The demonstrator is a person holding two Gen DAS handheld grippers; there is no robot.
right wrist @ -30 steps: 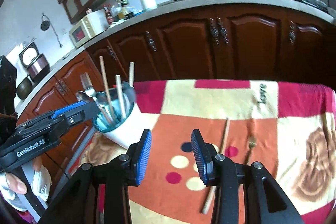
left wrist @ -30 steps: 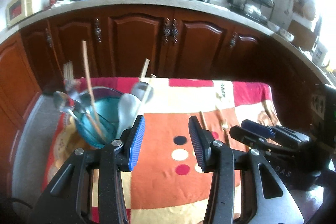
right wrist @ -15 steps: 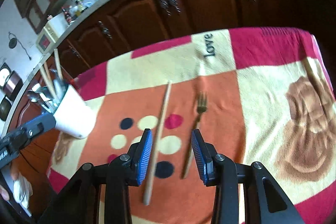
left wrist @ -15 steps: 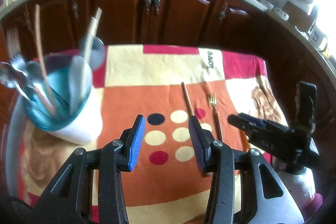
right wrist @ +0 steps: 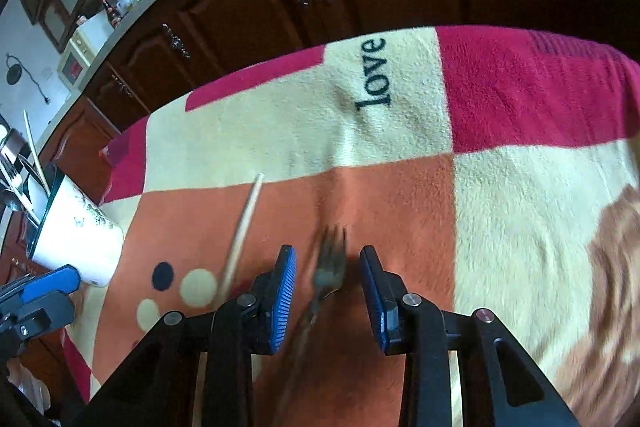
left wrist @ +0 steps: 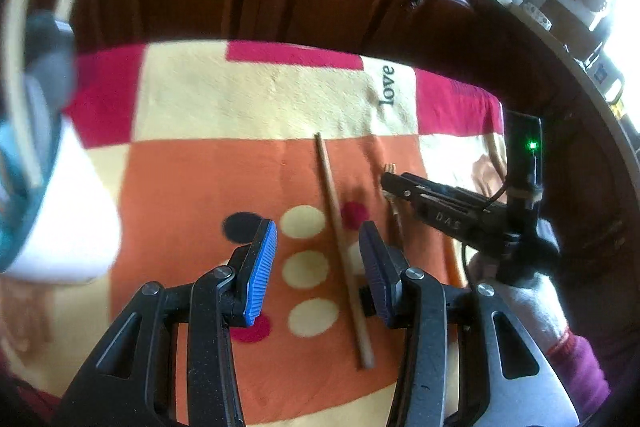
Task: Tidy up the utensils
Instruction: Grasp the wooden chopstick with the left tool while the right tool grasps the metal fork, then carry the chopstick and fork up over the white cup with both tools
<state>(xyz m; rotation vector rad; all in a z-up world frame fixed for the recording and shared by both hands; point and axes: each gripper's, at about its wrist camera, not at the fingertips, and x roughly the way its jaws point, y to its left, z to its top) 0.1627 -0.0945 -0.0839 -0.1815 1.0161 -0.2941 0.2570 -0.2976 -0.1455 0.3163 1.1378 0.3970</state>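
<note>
The fingers of the right gripper (right wrist: 328,291) stand wide apart with the fork (right wrist: 329,269) lying between them on the blanket (right wrist: 520,211), not yet pinched, and the left gripper (left wrist: 318,267) is also wide, holding nothing, with the wooden chopstick (left wrist: 340,243) lying between its fingers. Several utensils already stand in the white holder (right wrist: 78,235) at the left edge of the blanket, so I judge most of the task as done. What seems left is these two pieces, each to be picked up and put in the holder.
</note>
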